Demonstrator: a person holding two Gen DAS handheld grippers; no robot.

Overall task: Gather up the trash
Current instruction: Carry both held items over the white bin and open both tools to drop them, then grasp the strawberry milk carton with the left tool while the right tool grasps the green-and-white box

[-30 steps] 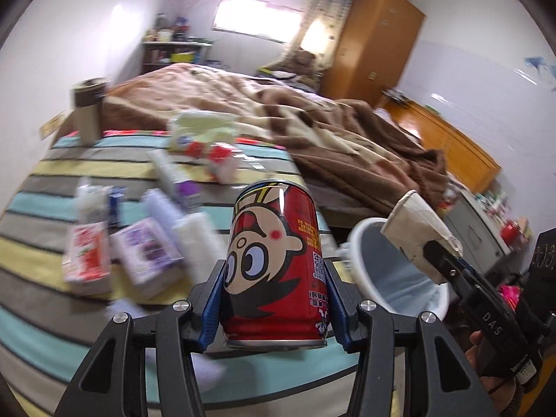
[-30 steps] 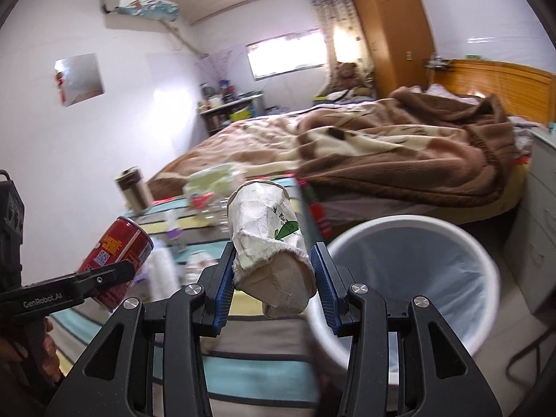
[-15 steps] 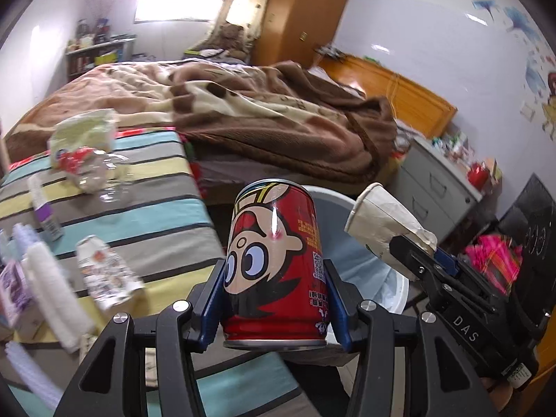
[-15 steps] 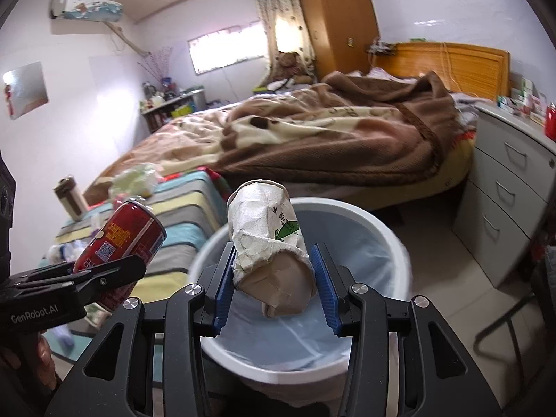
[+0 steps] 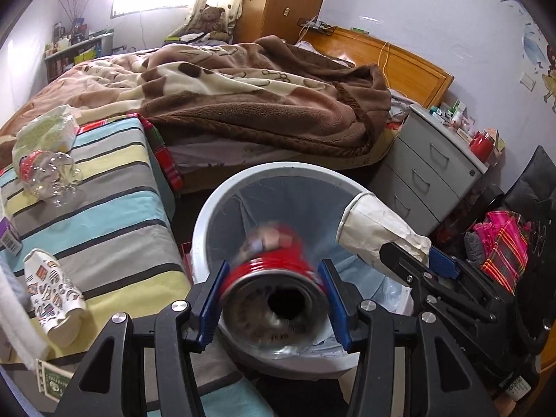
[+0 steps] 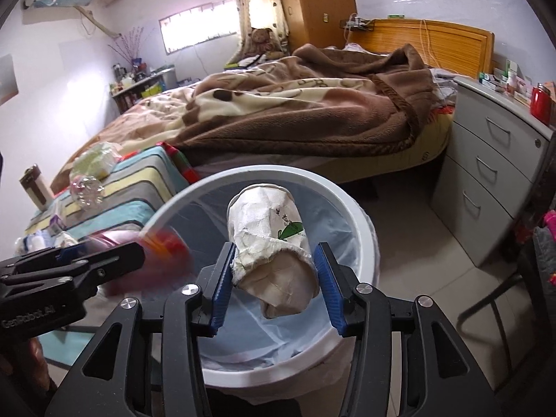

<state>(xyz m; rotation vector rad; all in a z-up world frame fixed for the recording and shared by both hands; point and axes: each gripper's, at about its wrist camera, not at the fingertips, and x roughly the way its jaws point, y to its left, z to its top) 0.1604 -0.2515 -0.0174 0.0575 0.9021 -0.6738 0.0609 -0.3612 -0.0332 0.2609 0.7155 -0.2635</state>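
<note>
Right tongs [image 6: 274, 278] have just been opening; the paper cup [image 6: 267, 239] sits loose over the bin [image 6: 351, 208]. Left tongs [image 5: 274, 299] clamp the tipped-forward can [image 5: 274, 278]: release underway.

Black left gripper [image 5: 274, 299] and right gripper [image 6: 274, 279], blue pads, silver screws.
</note>
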